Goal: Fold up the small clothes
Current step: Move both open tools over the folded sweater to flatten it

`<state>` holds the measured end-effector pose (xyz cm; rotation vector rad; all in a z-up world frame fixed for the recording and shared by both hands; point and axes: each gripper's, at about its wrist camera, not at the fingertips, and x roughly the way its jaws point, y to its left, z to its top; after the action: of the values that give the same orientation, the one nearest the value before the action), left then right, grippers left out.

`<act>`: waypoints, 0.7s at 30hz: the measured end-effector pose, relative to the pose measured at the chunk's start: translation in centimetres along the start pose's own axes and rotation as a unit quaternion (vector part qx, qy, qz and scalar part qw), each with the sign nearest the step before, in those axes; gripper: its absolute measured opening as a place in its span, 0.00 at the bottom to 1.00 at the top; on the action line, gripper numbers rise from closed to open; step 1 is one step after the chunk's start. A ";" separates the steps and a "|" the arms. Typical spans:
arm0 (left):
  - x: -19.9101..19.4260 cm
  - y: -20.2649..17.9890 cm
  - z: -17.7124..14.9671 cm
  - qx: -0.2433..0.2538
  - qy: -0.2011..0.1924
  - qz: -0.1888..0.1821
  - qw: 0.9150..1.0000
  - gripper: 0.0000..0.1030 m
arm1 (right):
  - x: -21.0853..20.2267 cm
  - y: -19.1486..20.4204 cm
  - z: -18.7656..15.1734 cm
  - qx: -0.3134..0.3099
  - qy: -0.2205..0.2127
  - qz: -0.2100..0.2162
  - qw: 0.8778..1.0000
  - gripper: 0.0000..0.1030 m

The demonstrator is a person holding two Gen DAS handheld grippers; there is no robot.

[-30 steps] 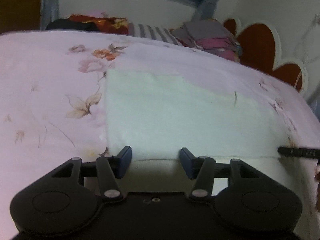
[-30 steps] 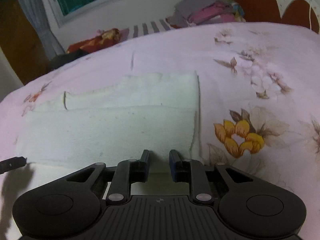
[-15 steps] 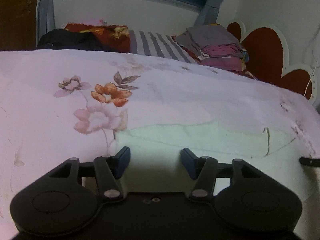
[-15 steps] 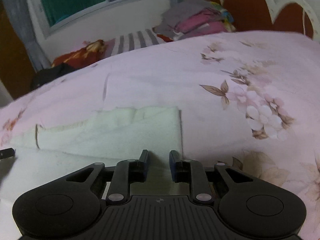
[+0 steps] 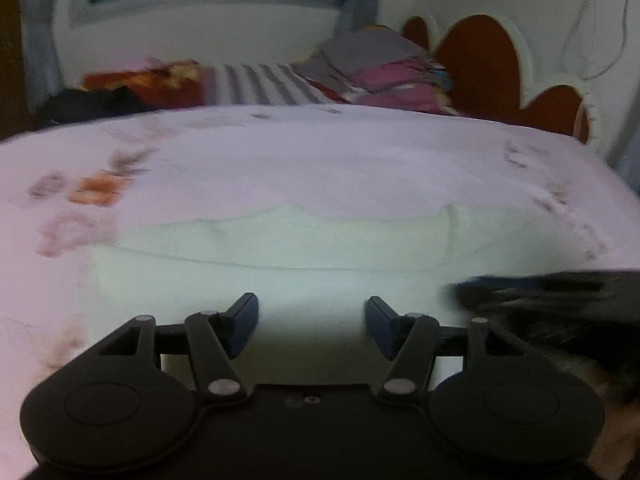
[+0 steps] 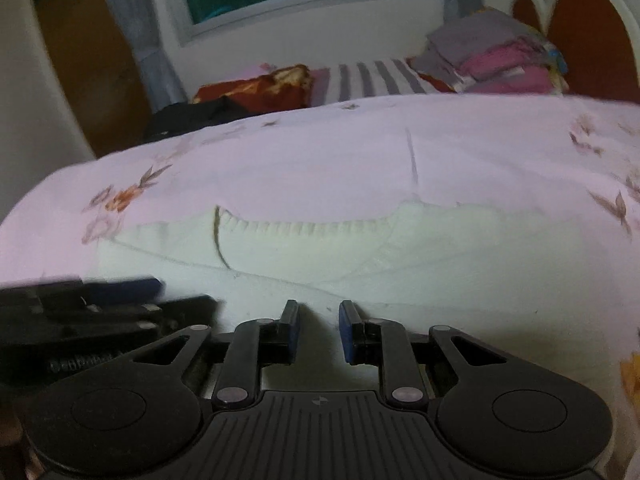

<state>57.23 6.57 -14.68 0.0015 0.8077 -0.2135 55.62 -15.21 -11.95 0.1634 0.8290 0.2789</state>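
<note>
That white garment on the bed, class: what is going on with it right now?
A person holding two grippers is folding a small white garment on a floral bedsheet. The left gripper has just been opening, with the cloth below its fingers and nothing pinched. The right gripper is set narrower, its fingers apart over the near edge. The garment lies doubled over, and the two grippers are side by side at its near edge.

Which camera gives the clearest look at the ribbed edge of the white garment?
The right wrist view: the white garment shows its ribbed edge and a seam sharply. In the left wrist view the same garment is blurred, a pale patch with no ribbing visible.
</note>
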 end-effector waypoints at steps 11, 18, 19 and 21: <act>-6.0 2.4 -2.6 -0.032 -0.049 0.014 0.998 0.57 | -7.4 -9.5 -1.2 0.089 -0.060 -0.090 0.990 0.20; -5.5 -2.8 -4.5 0.008 -0.030 0.026 0.999 0.57 | -5.6 0.0 -3.6 0.012 -0.018 0.018 1.000 0.20; -5.6 -2.3 -4.7 0.005 -0.030 0.035 0.999 0.57 | -5.1 0.5 -3.9 0.008 -0.013 0.021 1.000 0.20; -5.8 -0.7 -5.1 -0.005 -0.023 0.048 0.999 0.57 | -4.7 0.6 -4.5 0.001 0.001 0.021 1.000 0.20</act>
<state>49.57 7.35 -13.95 0.0261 0.7606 -0.1185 49.16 -15.90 -11.50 0.1820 0.8281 0.3184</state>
